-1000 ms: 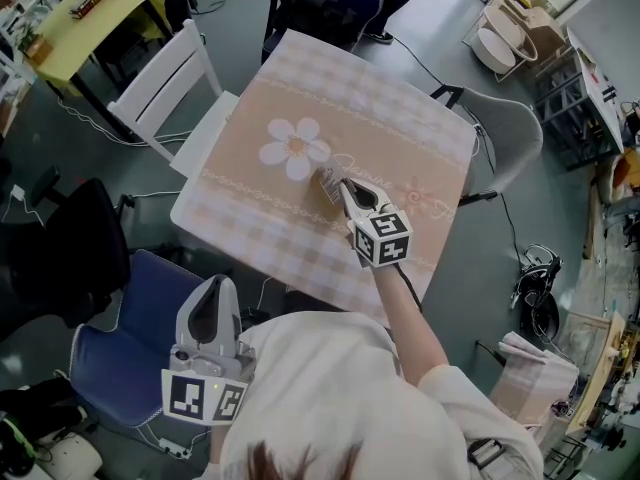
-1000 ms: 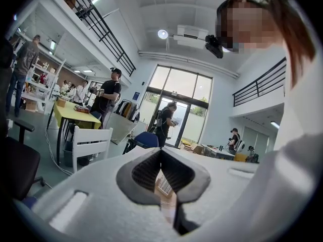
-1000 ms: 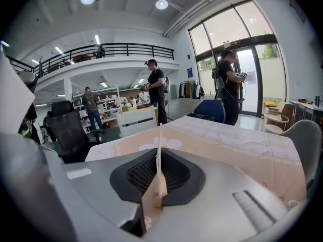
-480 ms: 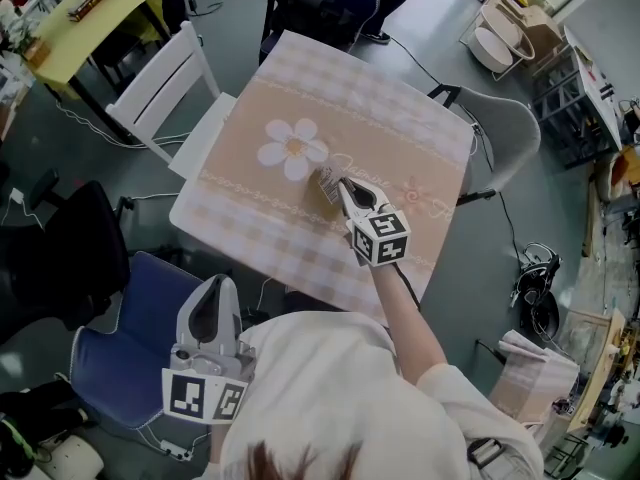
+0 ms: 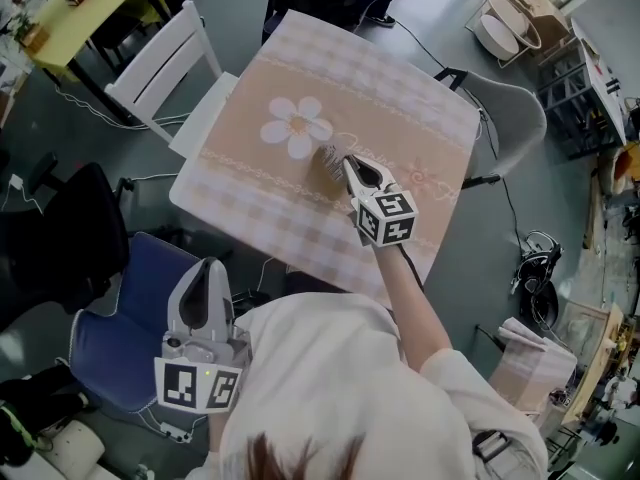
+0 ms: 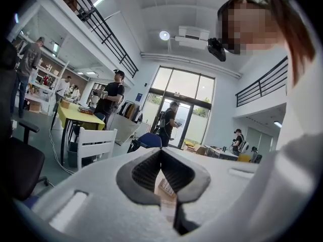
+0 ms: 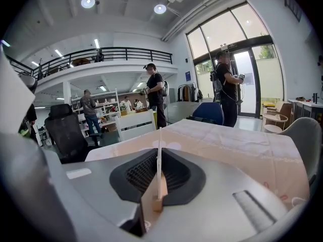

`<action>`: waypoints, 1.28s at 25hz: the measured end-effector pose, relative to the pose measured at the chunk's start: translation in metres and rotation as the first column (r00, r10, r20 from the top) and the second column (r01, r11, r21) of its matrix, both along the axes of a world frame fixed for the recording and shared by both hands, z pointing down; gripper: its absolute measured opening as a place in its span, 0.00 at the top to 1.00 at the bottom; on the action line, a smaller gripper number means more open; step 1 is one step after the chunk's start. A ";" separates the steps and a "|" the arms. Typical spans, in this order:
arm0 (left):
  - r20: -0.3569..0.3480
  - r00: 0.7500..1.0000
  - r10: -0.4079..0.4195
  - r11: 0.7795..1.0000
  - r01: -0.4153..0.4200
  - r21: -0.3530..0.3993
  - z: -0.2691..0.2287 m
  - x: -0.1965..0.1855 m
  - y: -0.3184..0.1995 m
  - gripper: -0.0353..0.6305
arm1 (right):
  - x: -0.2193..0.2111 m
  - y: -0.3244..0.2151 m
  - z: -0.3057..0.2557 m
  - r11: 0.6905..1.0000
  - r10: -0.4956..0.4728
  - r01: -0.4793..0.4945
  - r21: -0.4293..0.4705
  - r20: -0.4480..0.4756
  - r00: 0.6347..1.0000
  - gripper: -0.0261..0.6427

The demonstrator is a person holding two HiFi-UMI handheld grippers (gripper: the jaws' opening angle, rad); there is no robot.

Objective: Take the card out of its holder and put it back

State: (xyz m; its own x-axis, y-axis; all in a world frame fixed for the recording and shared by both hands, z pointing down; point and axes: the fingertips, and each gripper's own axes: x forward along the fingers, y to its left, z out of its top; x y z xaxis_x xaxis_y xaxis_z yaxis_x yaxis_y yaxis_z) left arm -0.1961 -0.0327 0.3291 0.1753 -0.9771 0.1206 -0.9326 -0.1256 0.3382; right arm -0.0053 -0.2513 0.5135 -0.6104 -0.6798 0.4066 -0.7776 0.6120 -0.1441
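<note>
A thin white card (image 7: 159,135) stands edge-on in a small wooden holder (image 7: 157,203) on the table with the pink checked cloth (image 5: 400,98). My right gripper (image 7: 159,150) has its tips on either side of the card, and its jaws are opening slightly with the card between them. From the head view, the right gripper (image 5: 347,163) reaches to the table's middle, beside the white flower print (image 5: 297,128); the card (image 5: 328,158) shows at its tips. My left gripper (image 5: 205,268) hangs low, off the table, shut and empty. Its tips (image 6: 161,150) meet.
A white chair (image 5: 160,63) stands at the table's left, a grey chair (image 5: 510,118) at its right, a blue chair (image 5: 120,338) under my left gripper. A black office chair (image 5: 50,248) and a yellow table (image 5: 70,8) are further left. Several people stand in the background.
The right gripper stays at the card in the same spot on the table. The left gripper has barely shifted.
</note>
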 end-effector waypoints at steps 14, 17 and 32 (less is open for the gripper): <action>0.009 1.000 -0.018 1.000 0.018 0.002 0.003 -0.008 0.003 0.95 | 0.009 -0.006 -0.043 0.998 0.024 -0.030 0.062 0.090 0.996 0.79; 0.008 1.000 -0.011 1.000 0.011 0.003 0.003 -0.007 0.004 0.95 | 0.011 -0.004 -0.066 0.994 0.024 -0.037 0.107 0.121 0.992 0.79; 0.037 0.999 0.031 0.999 -0.032 0.041 -0.007 0.009 0.014 0.95 | 0.058 0.116 -0.207 0.937 -0.026 -0.059 0.345 0.239 0.971 0.96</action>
State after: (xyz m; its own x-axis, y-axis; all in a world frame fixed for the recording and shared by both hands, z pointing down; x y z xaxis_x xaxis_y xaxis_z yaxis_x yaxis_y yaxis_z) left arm -0.1873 -0.0188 0.3218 0.2025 -0.9755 0.0864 -0.9394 -0.1687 0.2984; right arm 0.0530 -0.1353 0.3062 -0.6468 -0.7626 -0.0115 -0.7576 0.6441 -0.1055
